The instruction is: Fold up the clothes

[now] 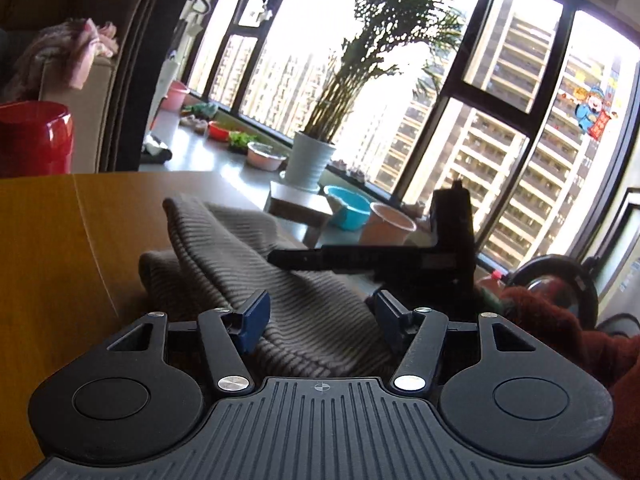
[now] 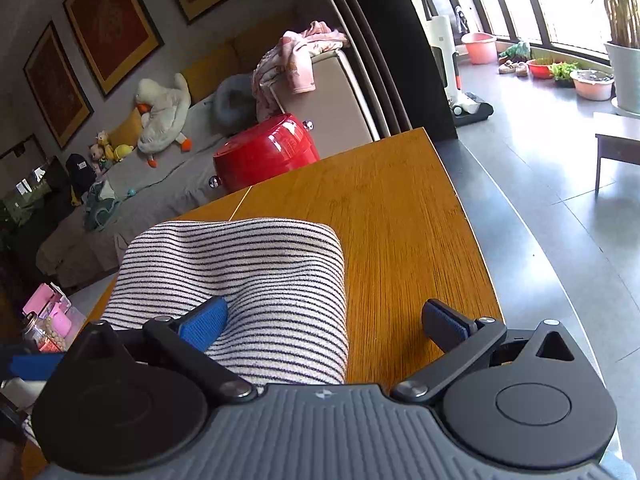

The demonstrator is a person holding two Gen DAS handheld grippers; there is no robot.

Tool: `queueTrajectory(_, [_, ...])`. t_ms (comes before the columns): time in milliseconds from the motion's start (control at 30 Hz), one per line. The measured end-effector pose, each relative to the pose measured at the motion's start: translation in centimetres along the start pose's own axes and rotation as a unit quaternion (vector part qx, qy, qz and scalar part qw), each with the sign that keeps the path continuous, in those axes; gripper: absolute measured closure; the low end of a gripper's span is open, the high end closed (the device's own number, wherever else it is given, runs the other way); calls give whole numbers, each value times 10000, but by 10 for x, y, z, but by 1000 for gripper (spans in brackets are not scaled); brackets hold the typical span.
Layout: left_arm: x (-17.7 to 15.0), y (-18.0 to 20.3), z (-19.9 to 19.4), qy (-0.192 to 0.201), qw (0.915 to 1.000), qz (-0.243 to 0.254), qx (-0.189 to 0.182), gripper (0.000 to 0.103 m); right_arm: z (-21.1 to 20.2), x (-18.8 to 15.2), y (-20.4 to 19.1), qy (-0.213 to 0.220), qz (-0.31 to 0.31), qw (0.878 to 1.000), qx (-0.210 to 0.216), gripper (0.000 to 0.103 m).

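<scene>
Striped knit, the folded garment (image 2: 240, 292) lies on the wooden table (image 2: 400, 220), its doubled edge toward twelve o'clock. The right gripper (image 2: 324, 320) gapes wide astride its three o'clock edge, gripping nothing. The left gripper (image 1: 320, 312), jaws equally spread and empty, hovers over rumpled cloth, seemingly to press or square it.

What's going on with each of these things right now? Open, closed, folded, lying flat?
Left tool: open, holding nothing, striped cloth between its fingers.
Right tool: open, one finger resting on the cloth.
Striped garment: folded over, bunched, lying on the table.
Wooden table: bearing the garment.
Red pot: lid on.
</scene>
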State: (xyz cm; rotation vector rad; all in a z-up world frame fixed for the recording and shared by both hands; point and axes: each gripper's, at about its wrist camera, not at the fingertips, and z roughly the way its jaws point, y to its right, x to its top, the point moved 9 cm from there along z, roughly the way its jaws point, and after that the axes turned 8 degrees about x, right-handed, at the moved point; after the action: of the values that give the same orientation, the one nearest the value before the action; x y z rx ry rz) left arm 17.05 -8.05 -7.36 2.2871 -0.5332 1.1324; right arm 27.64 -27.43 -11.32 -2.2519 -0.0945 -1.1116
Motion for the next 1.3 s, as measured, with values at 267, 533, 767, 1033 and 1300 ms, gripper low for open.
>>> queueTrajectory(267, [-15, 8, 10, -137, 9971, 568, 492, 38, -7, -4, -2, 125, 232, 9990, 372, 0])
queueTrajectory(533, [-22, 26, 3, -25, 9925, 1042, 632, 19, -9, -14, -16, -35, 154, 9982, 580, 0])
queueTrajectory(767, [-16, 7, -2, -135, 9995, 137, 241, 18, -12, -27, -33, -240, 124, 9944, 1020, 0])
queueTrajectory(1033, [-17, -5, -7, -300, 9985, -448, -65, 15, -18, -38, -46, -401, 186, 9883, 1463, 0])
queueTrajectory(1300, [17, -22, -23, 90, 9976, -406, 552, 14, -22, -38, -41, -305, 468, 9848, 1644, 0])
